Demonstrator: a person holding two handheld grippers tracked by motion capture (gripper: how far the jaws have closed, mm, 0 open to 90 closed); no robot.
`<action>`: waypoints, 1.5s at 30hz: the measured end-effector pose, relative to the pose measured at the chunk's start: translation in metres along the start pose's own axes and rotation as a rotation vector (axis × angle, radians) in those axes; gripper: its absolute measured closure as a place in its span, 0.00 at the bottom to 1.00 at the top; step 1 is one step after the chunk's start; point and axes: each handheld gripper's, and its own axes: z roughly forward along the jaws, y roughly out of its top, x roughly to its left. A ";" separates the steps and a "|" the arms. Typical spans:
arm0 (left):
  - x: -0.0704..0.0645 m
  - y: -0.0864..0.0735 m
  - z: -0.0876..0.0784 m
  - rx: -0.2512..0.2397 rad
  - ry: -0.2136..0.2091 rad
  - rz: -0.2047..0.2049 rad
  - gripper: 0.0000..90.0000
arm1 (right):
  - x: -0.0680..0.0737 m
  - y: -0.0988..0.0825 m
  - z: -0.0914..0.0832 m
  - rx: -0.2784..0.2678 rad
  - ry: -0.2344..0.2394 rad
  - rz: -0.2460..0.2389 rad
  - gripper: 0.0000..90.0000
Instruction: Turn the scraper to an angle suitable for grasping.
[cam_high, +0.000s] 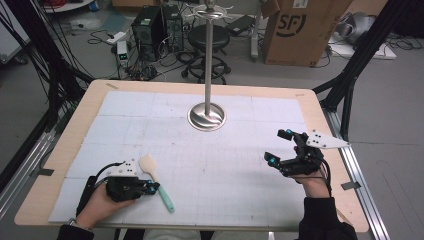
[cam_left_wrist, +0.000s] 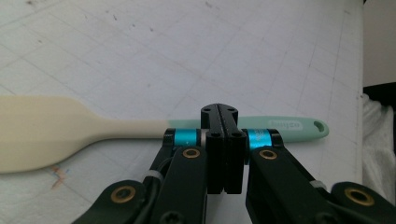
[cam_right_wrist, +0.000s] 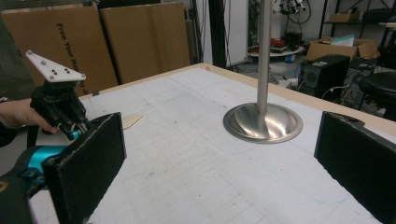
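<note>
A spatula (cam_high: 161, 189) with a cream blade and a mint-green handle lies flat on the white gridded mat near the front left. My left gripper (cam_high: 154, 187) rests low beside it, held in a hand, its tips at the handle. In the left gripper view the jaws stand pressed together, and the spatula (cam_left_wrist: 93, 128) passes crosswise just beyond the left gripper's (cam_left_wrist: 219, 112) tips, with nothing between them. My right gripper (cam_high: 279, 146) hovers at the right side of the mat with its jaws wide apart and empty. The right gripper view shows the right gripper (cam_right_wrist: 219, 158) facing the stand.
A metal stand (cam_high: 207, 117) with a round base and a tall pole rises at the mat's far middle, and its base (cam_right_wrist: 263, 122) lies ahead of the right gripper. Boxes, a stool and computers sit on the floor behind the table (cam_high: 60, 150).
</note>
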 end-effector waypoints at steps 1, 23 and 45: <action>0.000 0.000 0.001 0.010 -0.001 0.008 1.00 | 0.000 0.000 0.000 0.000 0.002 0.003 0.01; 0.002 0.026 0.020 -0.035 0.135 0.048 1.00 | -0.002 0.000 0.000 0.005 0.010 0.002 0.01; 0.034 0.035 0.025 0.056 0.251 -0.021 1.00 | -0.004 0.000 0.001 0.010 0.017 0.004 0.01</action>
